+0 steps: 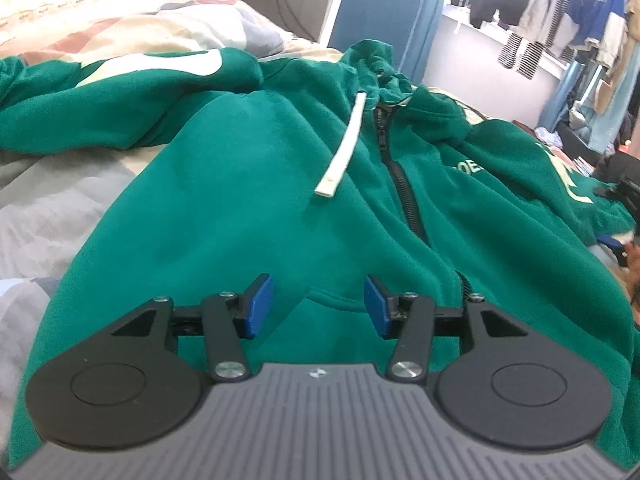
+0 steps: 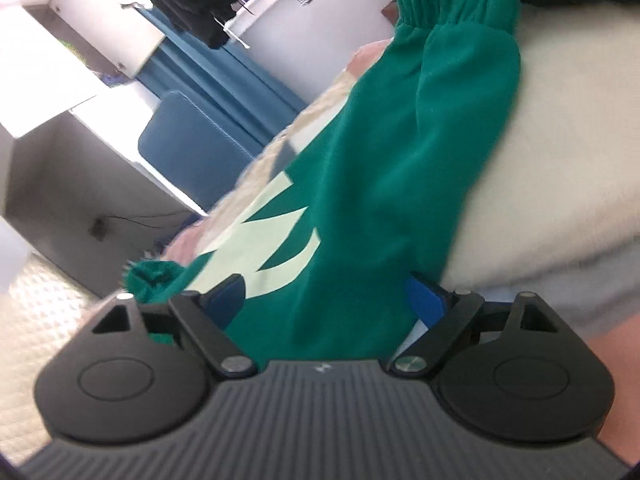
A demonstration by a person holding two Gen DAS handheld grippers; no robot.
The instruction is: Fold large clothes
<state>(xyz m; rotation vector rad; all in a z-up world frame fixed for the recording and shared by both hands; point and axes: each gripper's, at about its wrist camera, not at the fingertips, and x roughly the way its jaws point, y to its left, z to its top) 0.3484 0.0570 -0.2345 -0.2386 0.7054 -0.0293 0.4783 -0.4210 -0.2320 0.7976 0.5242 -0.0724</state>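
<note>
The green hoodie [image 1: 280, 184] lies zipped, front up, on the bed [image 1: 48, 208], ready for folding. The left gripper [image 1: 318, 306] hovers with jaws half apart, empty. The right gripper [image 2: 324, 300] has wide jaws straddling the sleeve [image 2: 372, 184], which runs toward one o'clock.

A: hoodie [image 1: 248, 208] ahead of the tongs is deep green; cream drawstring [image 1: 344, 148]; black zipper [image 1: 400, 176]

B: yep; sleeve [image 2: 380, 184] has pale mint print; blue pads [image 1: 258, 306]; bedding [image 1: 52, 208] grey-and-cream patches
</note>
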